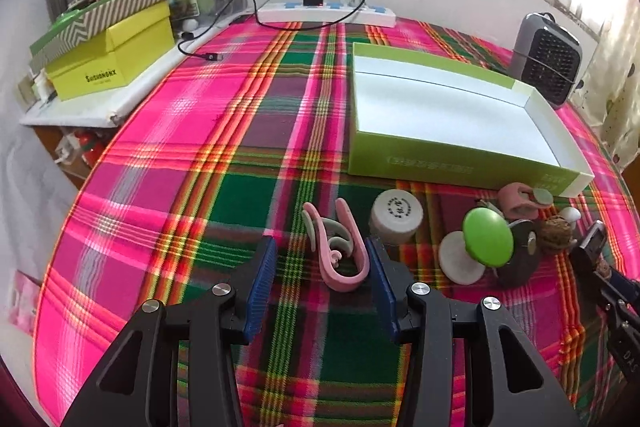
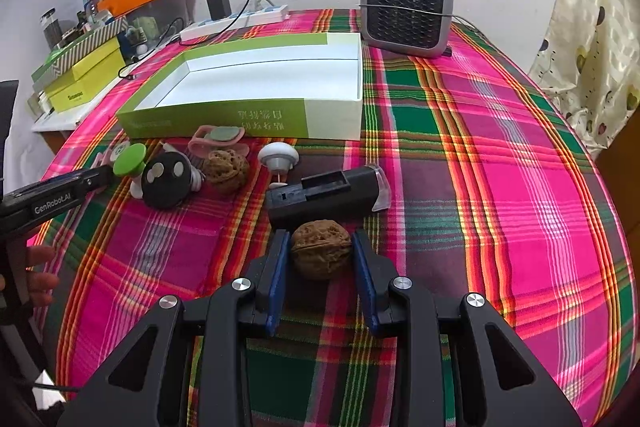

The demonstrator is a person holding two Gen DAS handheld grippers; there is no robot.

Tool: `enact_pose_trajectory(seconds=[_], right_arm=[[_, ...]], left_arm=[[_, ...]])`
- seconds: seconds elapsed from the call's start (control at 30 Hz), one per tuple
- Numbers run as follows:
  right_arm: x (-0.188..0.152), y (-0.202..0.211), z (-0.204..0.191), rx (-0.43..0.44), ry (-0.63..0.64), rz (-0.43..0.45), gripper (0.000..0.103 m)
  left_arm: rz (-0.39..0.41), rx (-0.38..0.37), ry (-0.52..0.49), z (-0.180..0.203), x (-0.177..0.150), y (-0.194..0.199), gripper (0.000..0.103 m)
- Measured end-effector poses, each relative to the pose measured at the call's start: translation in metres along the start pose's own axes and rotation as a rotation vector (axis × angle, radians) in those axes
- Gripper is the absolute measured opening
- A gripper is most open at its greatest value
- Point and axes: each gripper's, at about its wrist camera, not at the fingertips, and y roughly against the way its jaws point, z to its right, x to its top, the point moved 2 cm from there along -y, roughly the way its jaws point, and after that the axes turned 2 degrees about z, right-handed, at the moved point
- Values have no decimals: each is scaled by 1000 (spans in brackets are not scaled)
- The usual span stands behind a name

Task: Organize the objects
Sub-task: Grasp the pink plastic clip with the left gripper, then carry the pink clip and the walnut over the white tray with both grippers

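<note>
where a pink, green and orange plaid cloth [image 1: 168, 163] covers the surface, a wide, shallow green box [image 1: 452, 115] with a white inside lies open toward the far side, nothing visible inside it. behind the box, a grey grille-fronted heater [image 2: 406, 11] stands upright near the wall, and a white power strip [image 1: 328, 13] with a black charger plugged in lies along the far edge. off the cloth to the left, a yellow-green lidded box [image 1: 108, 63] sits on a side shelf under a chevron-patterned tray.

just in front of the green box, small things are clustered: a black disc [image 2: 166, 179] with pale dots, a green-topped knob [image 1: 488, 237], a white round jar [image 1: 396, 217], a pink and grey clip [image 2: 218, 137], a white mushroom-shaped knob [image 2: 278, 157], and a walnut [image 2: 225, 169] resting beside the disc. nearer the camera lies a black rectangular device [image 2: 324, 195] with a clear end.

the left tongs [image 1: 322, 275] stand wide apart over the cloth. a pink hair claw [image 1: 340, 247] lies between the blue pads; it sits close to the right-hand pad, but contact cannot be made out, and the other pad stands clear of it.

the right tongs [image 2: 320, 263] are narrowed on a second walnut [image 2: 321, 253], low over the cloth just in front of the black device. both blue pads appear to meet its sides.

a person's fingers [image 2: 40, 267] show at the left edge of the right wrist view.
</note>
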Motion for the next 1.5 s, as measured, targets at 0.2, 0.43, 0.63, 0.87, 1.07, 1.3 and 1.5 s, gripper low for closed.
enact_pose_trajectory(seconds=[0.2, 0.43, 0.63, 0.87, 1.07, 1.3, 1.5], right_arm=[[1, 0, 0, -1, 1, -2, 33], [3, -2, 1, -8, 5, -5, 33], [4, -3, 1, -13, 1, -6, 33], [4, -4, 0, -19, -1, -9, 33], [4, -3, 0, -22, -9, -8, 33], [9, 3, 1, -25, -10, 8, 33], [15, 9, 0, -15, -9, 28, 33]], left_arm=[[4, 17, -8, -8, 3, -3, 43], [10, 6, -15, -13, 7, -8, 43], [7, -4, -23, -13, 9, -9, 43], [3, -22, -40, -10, 10, -8, 23], [3, -32, -42, -9, 9, -7, 21], [30, -60, -52, -6, 13, 4, 21], [61, -90, -69, -2, 22, 19, 21]])
